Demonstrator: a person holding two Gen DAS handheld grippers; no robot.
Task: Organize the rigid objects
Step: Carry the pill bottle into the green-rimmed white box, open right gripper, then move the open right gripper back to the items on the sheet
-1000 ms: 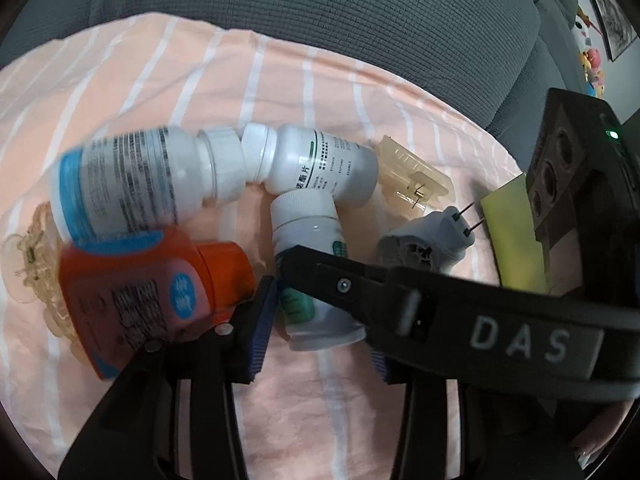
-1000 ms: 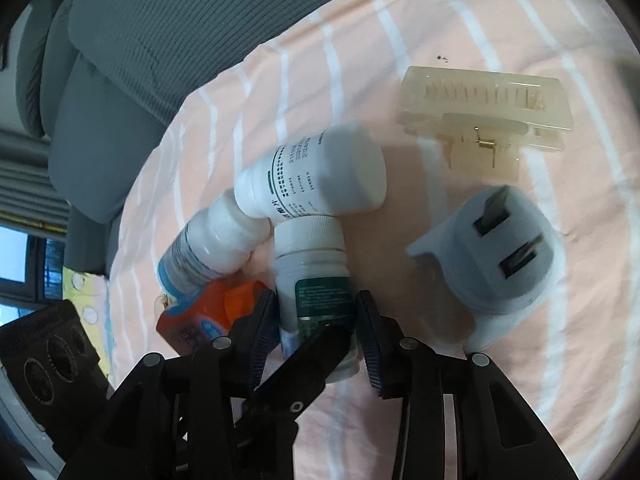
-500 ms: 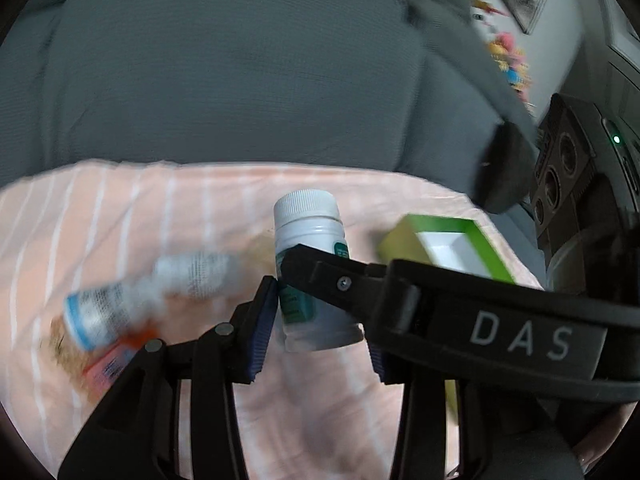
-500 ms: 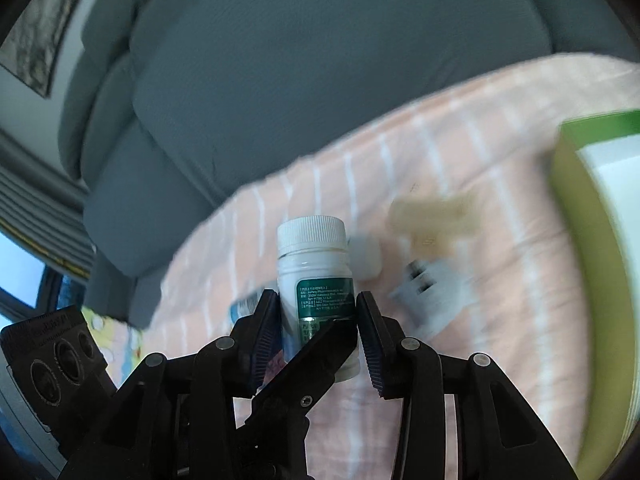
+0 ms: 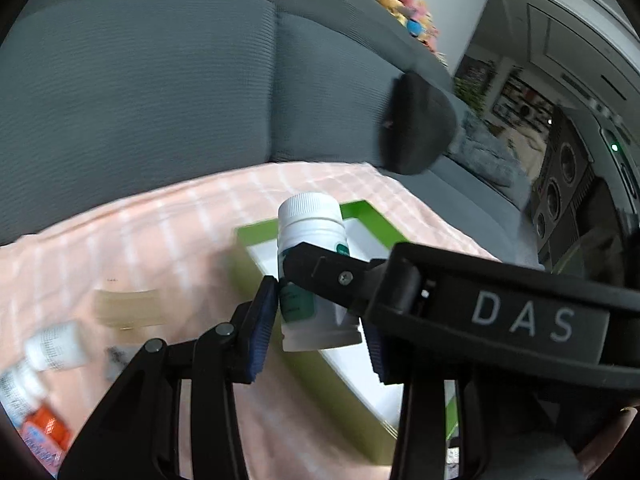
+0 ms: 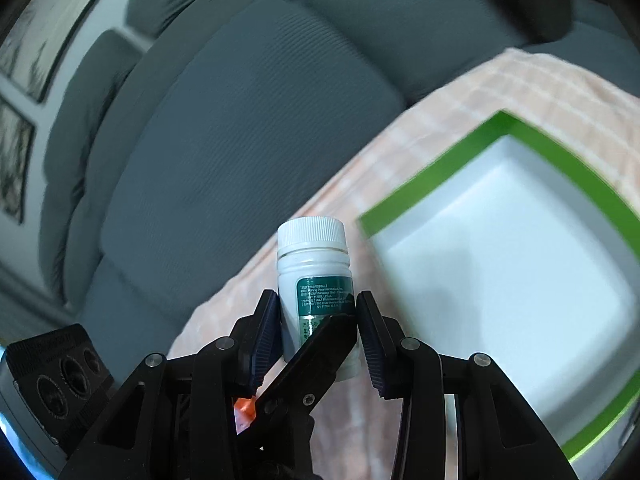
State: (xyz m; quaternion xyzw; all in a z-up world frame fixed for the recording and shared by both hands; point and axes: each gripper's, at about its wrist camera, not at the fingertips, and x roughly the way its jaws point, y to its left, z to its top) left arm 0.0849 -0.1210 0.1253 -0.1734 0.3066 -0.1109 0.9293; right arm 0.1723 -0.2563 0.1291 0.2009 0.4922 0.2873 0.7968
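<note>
The right gripper [image 6: 316, 324] is clamped on the white pill bottle [image 6: 314, 276], its blue pads pressed to either side of the green label, and holds it upright in the air. The left gripper [image 5: 316, 324] is clamped on the same bottle [image 5: 310, 264] from another angle; one of its fingers crosses in front of the bottle in the right wrist view, so both tools share the load.

Just beside the bottle sits the green-rimmed box [image 6: 532, 132], its white inside bare as far as the right wrist view shows. The bottle hangs above the striped cloth [image 6: 532, 76], near the box's closer edge; whether it has crossed that edge I cannot tell.

By this reading the sorting has barely begun: one item is in transit and none is yet in the box. Left on the cloth [image 5: 188, 240] are a pale clip [image 5: 128, 306], a second white bottle [image 5: 58, 346], an orange bottle [image 5: 42, 430] and what may be a grey plug [image 5: 116, 360], all blurred in the left wrist view, well apart from the box [image 5: 384, 224]. Those remain to be carried over once this bottle is set down.
</note>
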